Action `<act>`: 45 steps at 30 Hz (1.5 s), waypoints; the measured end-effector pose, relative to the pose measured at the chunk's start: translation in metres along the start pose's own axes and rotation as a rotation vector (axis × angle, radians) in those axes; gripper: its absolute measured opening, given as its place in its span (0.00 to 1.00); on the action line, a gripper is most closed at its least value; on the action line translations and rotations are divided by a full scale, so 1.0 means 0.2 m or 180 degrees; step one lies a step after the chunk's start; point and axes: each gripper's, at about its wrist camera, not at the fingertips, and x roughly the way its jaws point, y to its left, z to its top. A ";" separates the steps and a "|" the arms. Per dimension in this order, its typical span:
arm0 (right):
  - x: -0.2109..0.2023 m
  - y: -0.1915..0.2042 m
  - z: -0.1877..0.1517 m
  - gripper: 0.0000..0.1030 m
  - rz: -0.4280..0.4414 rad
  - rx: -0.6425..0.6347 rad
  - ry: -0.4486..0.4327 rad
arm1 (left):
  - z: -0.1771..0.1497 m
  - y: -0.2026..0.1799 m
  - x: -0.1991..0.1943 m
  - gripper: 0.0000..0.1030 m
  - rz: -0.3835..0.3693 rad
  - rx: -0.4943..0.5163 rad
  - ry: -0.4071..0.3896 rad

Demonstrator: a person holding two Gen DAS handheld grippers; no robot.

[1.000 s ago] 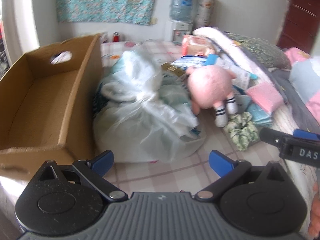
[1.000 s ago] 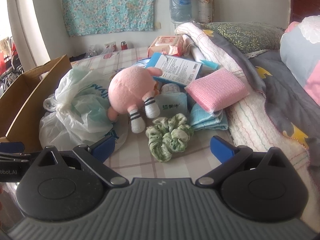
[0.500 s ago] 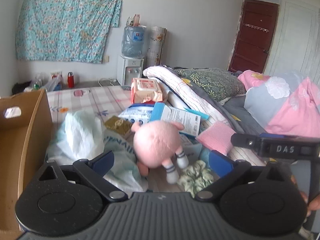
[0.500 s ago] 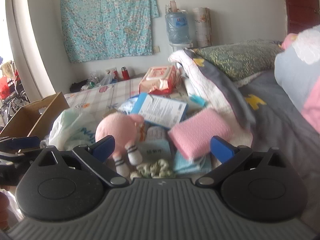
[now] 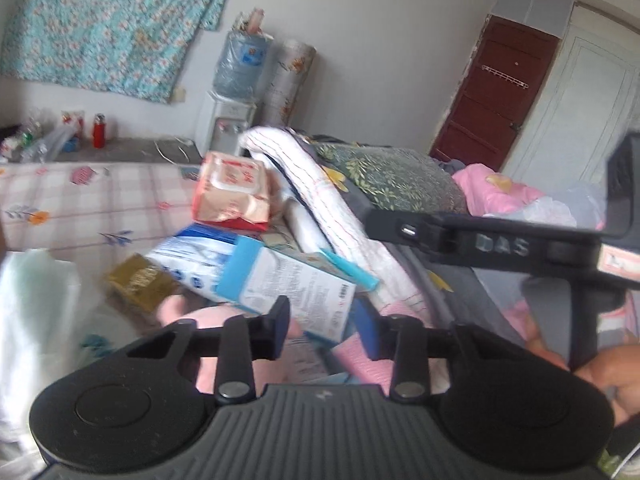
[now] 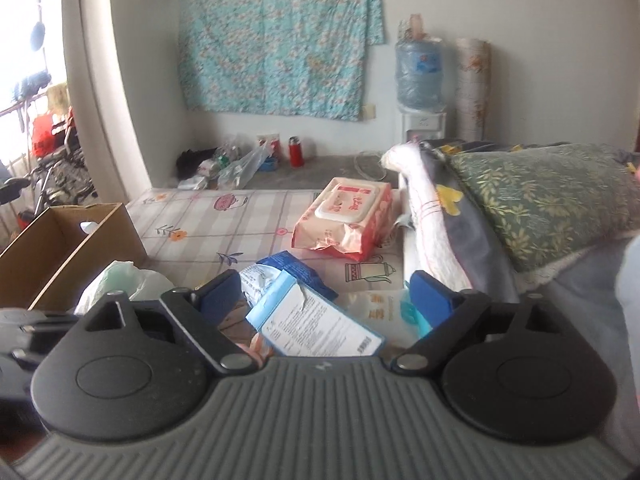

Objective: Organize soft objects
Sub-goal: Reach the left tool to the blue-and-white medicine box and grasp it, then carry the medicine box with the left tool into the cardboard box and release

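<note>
My left gripper (image 5: 322, 326) is open and empty above the pile on the bed, with its fingers narrower than before. Below it lie the pink plush toy (image 5: 224, 320), partly hidden by the gripper body, and a pink sponge cloth (image 5: 360, 360). A blue and white box (image 5: 288, 284) lies just ahead. My right gripper (image 6: 324, 300) is open and empty over the same blue and white box (image 6: 316, 328). The right gripper's body (image 5: 500, 244) crosses the left wrist view on the right. A cardboard box (image 6: 60, 248) stands at the left.
A wet wipes pack (image 6: 348, 216) lies on the checked sheet (image 6: 208, 224). A rolled white quilt (image 6: 424, 216) and a green leafy pillow (image 6: 540, 200) lie to the right. A white plastic bag (image 5: 36, 320) lies at the left. A water dispenser (image 6: 420, 80) stands by the wall.
Both grippers have lifted and tilted upward, so the plush toy and scrunchie dropped out of view. The left gripper's fingers have narrowed. The right gripper's body now sits closer in the left view.
</note>
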 end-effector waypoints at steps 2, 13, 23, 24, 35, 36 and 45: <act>0.11 -0.03 0.04 0.67 0.0120 0.0017 0.0142 | 0.01 -0.02 0.12 0.25 -0.0068 -0.0010 0.0101; 0.54 -0.16 -0.01 0.50 0.0423 0.0032 0.0687 | 0.01 0.13 0.37 0.35 0.0130 -0.0258 0.0425; 0.72 -0.26 -0.02 0.51 0.0591 0.0203 0.0922 | 0.11 0.15 0.53 0.60 0.0244 -0.0114 0.0965; 0.73 -0.27 -0.02 0.51 0.0617 0.0217 0.0940 | 0.11 0.15 0.55 0.61 0.0234 -0.0092 0.1027; 0.77 -0.27 -0.09 0.47 0.0749 0.0315 0.1160 | 0.15 0.18 0.67 0.71 0.0094 -0.0287 0.1085; 0.76 -0.29 -0.09 0.46 0.0749 0.0366 0.1139 | 0.15 0.18 0.66 0.69 0.0047 -0.0321 0.0997; 0.72 -0.39 -0.11 0.32 0.0694 0.0642 0.1099 | 0.13 0.10 0.73 0.70 0.0070 -0.0108 0.1185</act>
